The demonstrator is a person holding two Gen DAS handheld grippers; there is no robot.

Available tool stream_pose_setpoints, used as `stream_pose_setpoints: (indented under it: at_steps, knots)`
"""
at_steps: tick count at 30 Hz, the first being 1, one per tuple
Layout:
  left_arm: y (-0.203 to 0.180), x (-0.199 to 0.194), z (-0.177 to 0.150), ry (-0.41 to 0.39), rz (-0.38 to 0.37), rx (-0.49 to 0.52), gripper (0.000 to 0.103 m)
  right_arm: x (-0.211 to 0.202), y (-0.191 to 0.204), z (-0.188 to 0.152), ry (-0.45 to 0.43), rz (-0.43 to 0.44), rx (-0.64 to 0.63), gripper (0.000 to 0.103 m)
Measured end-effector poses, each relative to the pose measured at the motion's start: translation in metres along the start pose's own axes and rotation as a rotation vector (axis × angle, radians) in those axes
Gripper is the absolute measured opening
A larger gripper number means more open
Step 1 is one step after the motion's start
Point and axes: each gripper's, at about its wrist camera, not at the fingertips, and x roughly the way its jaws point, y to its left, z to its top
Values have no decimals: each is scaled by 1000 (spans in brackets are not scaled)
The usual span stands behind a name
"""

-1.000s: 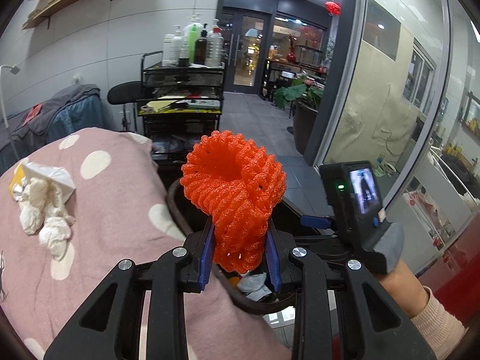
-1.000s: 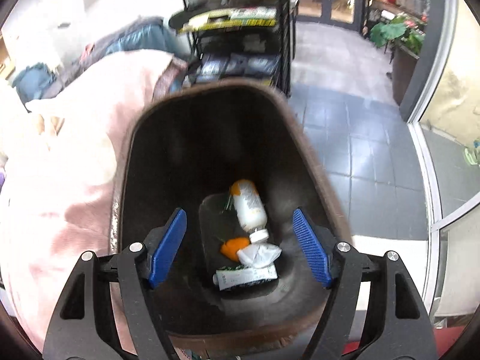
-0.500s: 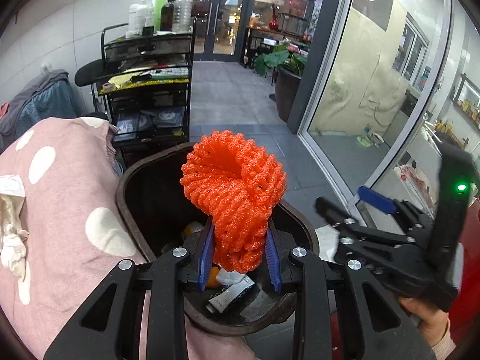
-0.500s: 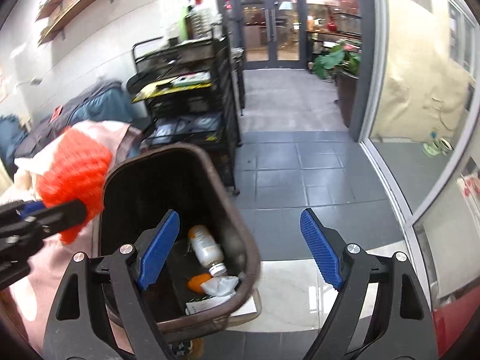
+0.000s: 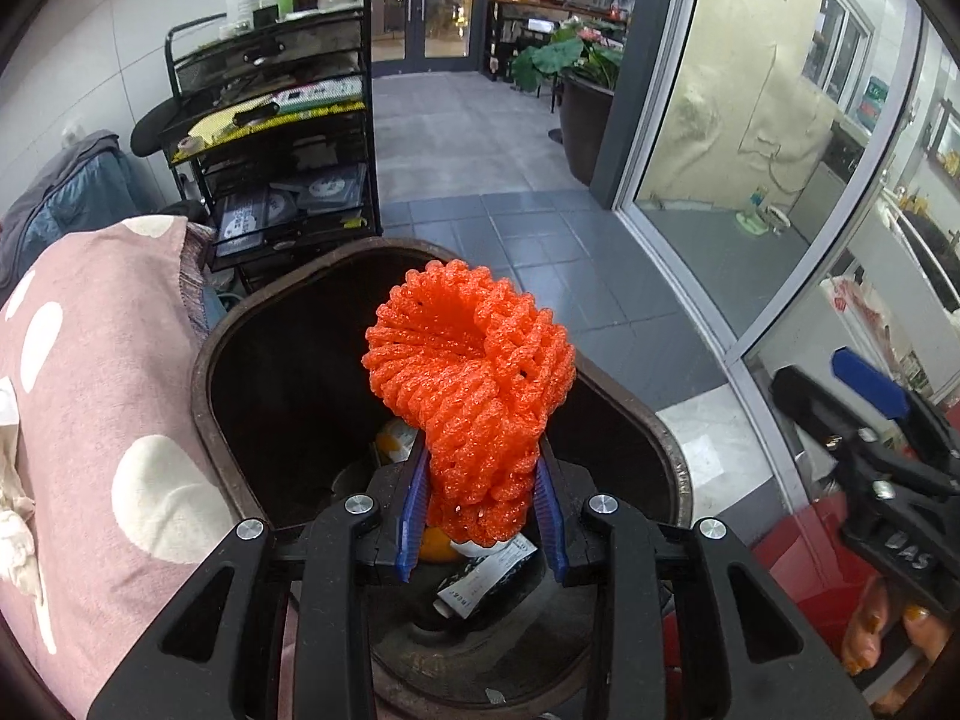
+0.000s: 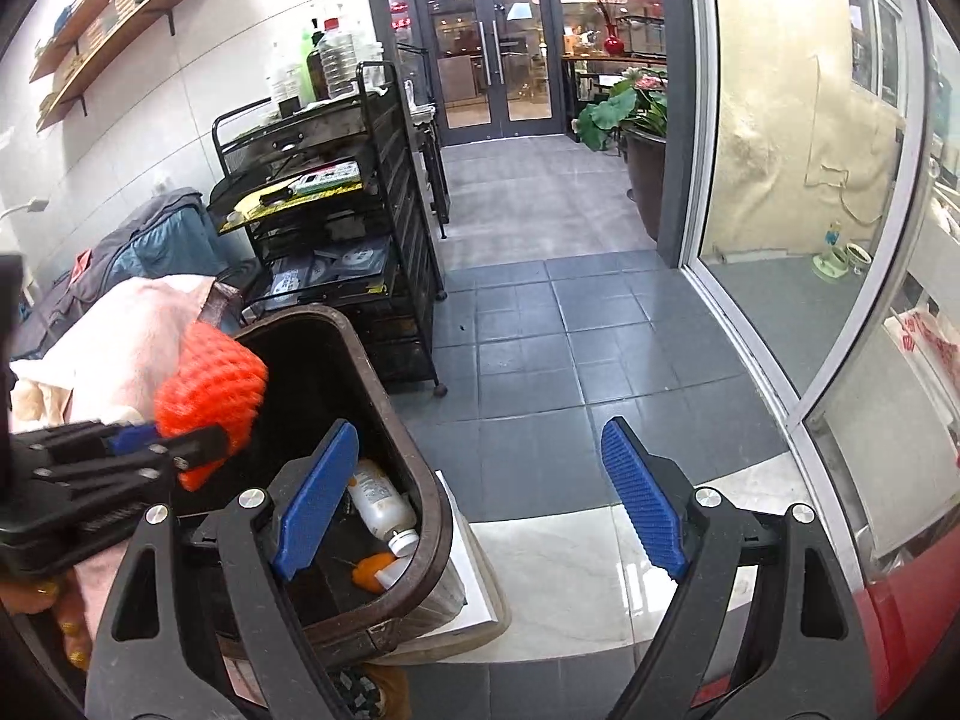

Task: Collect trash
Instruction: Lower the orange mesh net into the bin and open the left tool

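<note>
Left wrist: foam net (image 5: 471, 384) gripped above bin rim (image 5: 204, 372).

Both tools are matte black plastic tongs built of angular, open-framed arms with triangular cut-outs. On the left gripper (image 5: 480, 516), each arm carries two round silver screw heads near its forward joints, and the two slim fingers (image 5: 413, 516) end in ribbed blue rubber pads. The right gripper (image 6: 480, 498) has the same black frame and silver screws, with broader blue pads (image 6: 645, 504) ridged in fine horizontal lines. Seen from the left wrist, the right tool's black body bears raised lettering on its side, too blurred to read surely. At the rear of each tool, fingernails painted yellow show on the hand (image 5: 900, 642).
</note>
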Motion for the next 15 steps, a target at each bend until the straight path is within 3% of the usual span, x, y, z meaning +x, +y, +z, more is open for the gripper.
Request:
stream_pose_setpoints:
  at_steps: [3,5,7,15]
  knots:
    - [0,10,0,29,28,10,43,-1,0,-1,1,-1,2,83]
    - [1,11,-2,28,42,3,59,-4,-3,-3,0,-2,0,84]
    - [2,8,-2,18,49,-3,68,-5,-3,-4,-5,-2,0,84]
    - [5,-26,-5,-120,94,0,93,-9,2,-4,-27,40,16,84]
